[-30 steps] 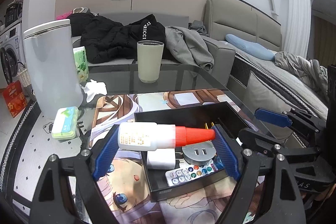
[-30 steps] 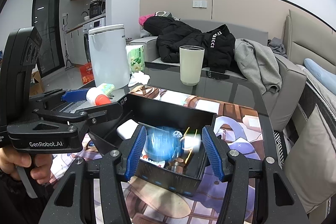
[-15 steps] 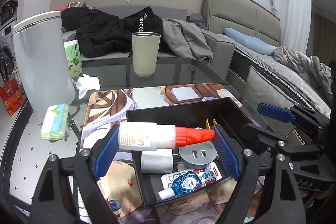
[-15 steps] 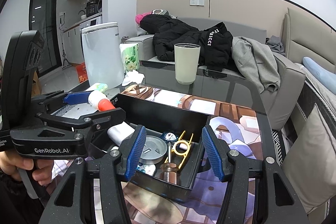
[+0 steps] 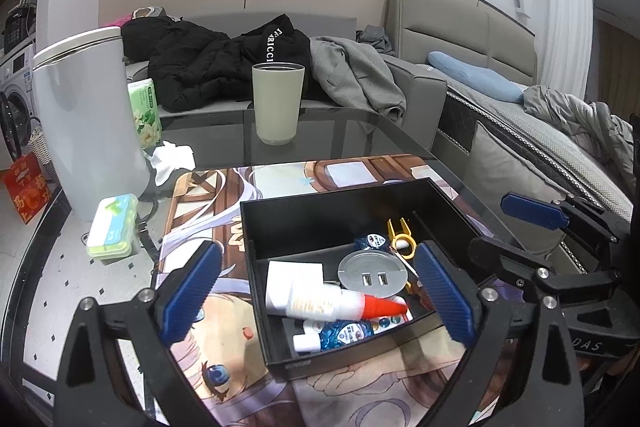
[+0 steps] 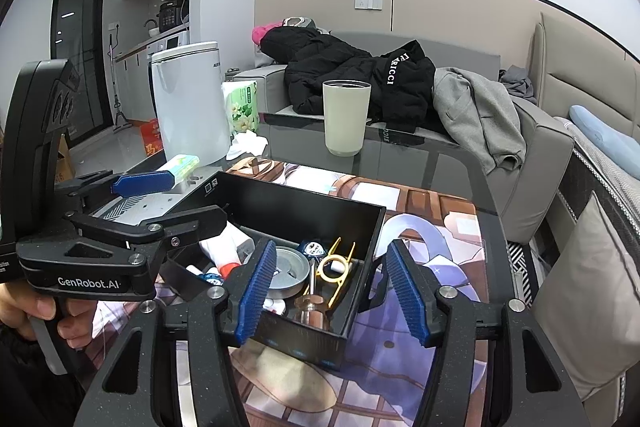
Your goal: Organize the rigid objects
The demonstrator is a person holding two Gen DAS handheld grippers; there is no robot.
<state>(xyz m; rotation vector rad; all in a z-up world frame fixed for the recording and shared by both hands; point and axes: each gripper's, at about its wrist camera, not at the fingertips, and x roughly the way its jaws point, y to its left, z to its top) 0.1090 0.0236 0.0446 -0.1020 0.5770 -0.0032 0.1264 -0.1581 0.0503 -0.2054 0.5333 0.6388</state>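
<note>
A black open box (image 5: 336, 205) (image 6: 304, 203) sits on a printed mat. In it lie a white bottle with a red cap (image 5: 344, 305), a white charger block (image 5: 294, 281), a round silver USB puck (image 5: 370, 275) (image 6: 286, 271), a yellow clip (image 5: 400, 233) (image 6: 338, 261), blue sachets (image 5: 346, 333) and a copper piece (image 6: 310, 307). My left gripper (image 5: 316, 297) is open and empty, just above the box's near end. My right gripper (image 6: 330, 291) is open and empty over the box's right end.
A beige cup (image 5: 278, 103) (image 6: 346, 117) stands on the glass table behind the box. A white bin (image 5: 86, 123), a tissue pack (image 5: 146, 113), crumpled tissue (image 5: 170, 161) and a green case (image 5: 112, 227) are at the left. A sofa with clothes is behind.
My left gripper opened and let go of the red-capped bottle, which now lies in the box. The right gripper dropped a blue sachet in earlier and stays open.
</note>
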